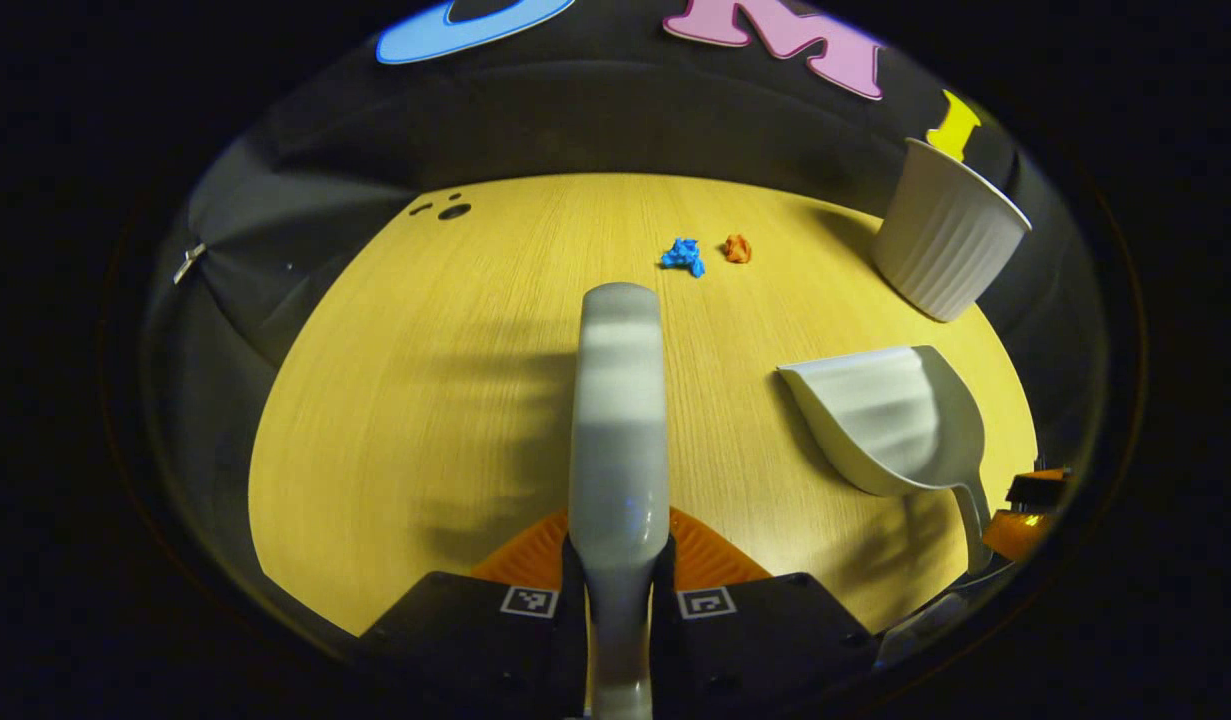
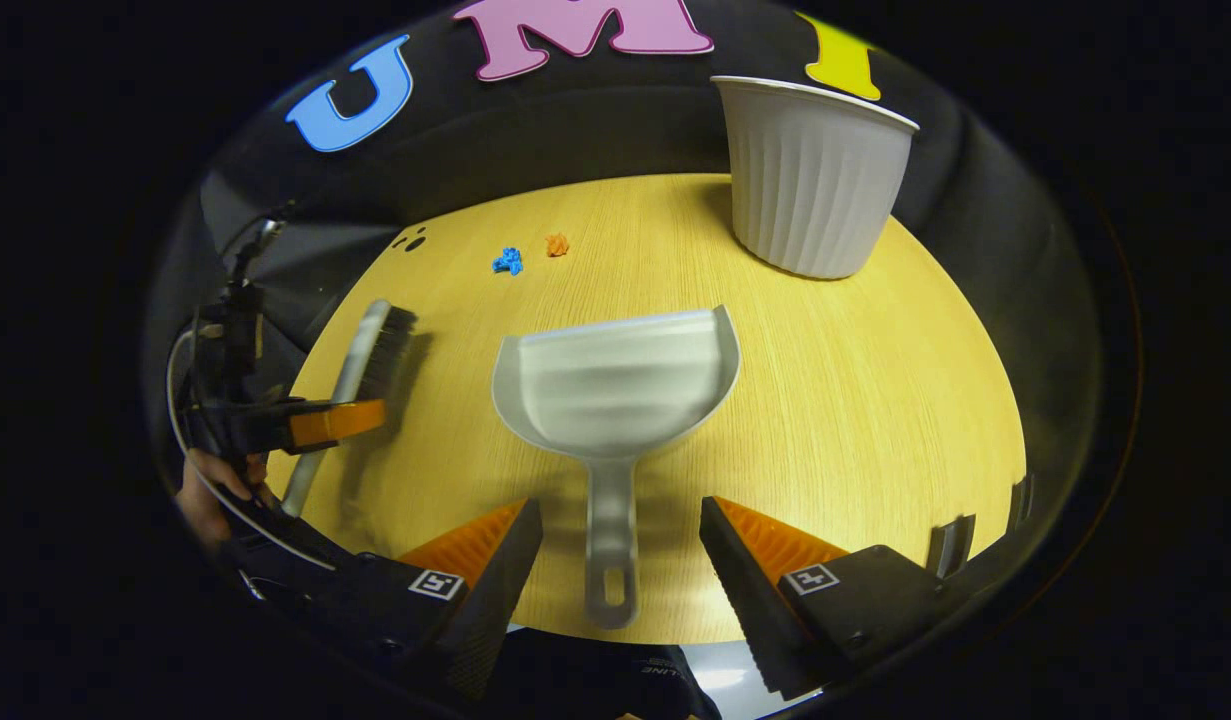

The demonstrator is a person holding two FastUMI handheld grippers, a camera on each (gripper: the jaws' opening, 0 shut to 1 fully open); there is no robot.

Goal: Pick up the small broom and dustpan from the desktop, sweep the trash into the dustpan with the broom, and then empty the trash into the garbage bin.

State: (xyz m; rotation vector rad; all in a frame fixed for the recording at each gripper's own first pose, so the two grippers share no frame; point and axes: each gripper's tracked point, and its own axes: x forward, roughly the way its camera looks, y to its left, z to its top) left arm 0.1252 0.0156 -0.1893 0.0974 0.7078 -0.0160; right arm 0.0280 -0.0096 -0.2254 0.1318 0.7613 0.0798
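Observation:
My left gripper point(image 1: 620, 570) is shut on the handle of the small grey broom point(image 1: 620, 400), which points forward over the wooden desktop point(image 1: 405, 400). The right gripper view shows the same broom point(image 2: 370, 360), bristles down, with the left gripper point(image 2: 315, 425) on it at the left. The grey dustpan point(image 2: 615, 385) lies flat, handle toward me. My right gripper point(image 2: 620, 520) is open, a finger on each side of the handle and clear of it. A blue scrap point(image 1: 683, 256) and an orange scrap point(image 1: 737, 248) lie side by side beyond the broom. The white ribbed bin point(image 2: 815, 180) stands at the back right.
The dustpan point(image 1: 890, 420) lies right of the broom, between it and the bin point(image 1: 945, 235). A cable hole point(image 1: 453, 210) sits at the desktop's far left edge. A hand point(image 2: 210, 495) holds the left gripper. Bare wood point(image 2: 875, 400) stretches right of the dustpan.

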